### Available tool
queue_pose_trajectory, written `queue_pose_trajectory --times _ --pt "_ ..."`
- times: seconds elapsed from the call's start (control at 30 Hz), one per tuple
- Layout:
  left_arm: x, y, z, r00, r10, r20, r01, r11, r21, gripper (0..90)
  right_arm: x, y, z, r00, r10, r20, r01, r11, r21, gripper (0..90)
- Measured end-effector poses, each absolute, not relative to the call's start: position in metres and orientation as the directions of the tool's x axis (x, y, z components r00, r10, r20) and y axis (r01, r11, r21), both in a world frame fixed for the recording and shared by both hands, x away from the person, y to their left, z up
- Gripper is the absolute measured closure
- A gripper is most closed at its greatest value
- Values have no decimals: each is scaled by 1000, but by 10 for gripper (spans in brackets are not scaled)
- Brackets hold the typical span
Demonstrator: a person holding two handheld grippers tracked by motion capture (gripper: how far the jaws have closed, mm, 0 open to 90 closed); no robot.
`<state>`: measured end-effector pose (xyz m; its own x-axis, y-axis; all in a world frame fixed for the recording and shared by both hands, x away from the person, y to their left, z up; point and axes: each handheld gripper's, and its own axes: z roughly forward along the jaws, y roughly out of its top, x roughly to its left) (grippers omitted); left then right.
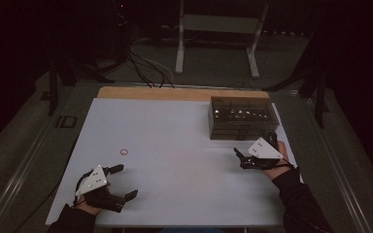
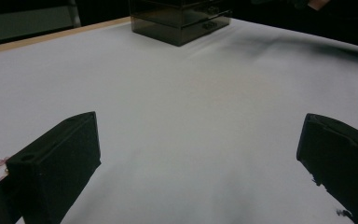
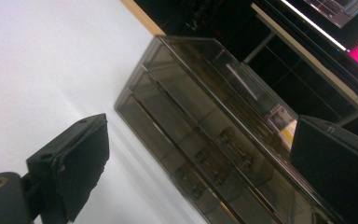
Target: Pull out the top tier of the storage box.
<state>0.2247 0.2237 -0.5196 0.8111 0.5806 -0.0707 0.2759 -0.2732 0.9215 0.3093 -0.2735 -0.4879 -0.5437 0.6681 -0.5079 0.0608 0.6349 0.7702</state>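
A: Where does the drawer box stand, and which tongs are nearest?

B: At the far right of the white desk, close to its wooden back edge. The right tongs hover just in front of it, jaws spread and holding nothing. In the right gripper view the box lies straight ahead between the parted jaws, not touched.

A: And the left tongs?

B: The left tongs sit at the near left of the desk, well apart from the box, jaws likewise wide and empty. A small red ring lies on the desk just beyond them.

A: How would the box handle?

B: It looks like smoked clear plastic: stiff, smooth, probably light and apt to slide on the desk if a drawer is pulled without bracing. The walls are slick, so a side grip would likely slip. The better hold, I judge, is a drawer knob on the front, with the body steadied by the other tongs.

A: Any brand or lettering?

B: None that I can read on the box. A pale label shows through the tinted wall in the right gripper view, too blurred to make out.
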Motion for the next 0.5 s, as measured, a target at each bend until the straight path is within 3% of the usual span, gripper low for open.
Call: queue_pose_trajectory --times 0.17,0.5 --pt "225 225 -519 811 581 -73 276 -269 922 10 315 -273 -493 -495 676 -546 78 660 747 127" --pt "225 224 -520 811 580 -77 278 -267 923 10 321 -273 -503 -426 631 -649 97 745 660 192"
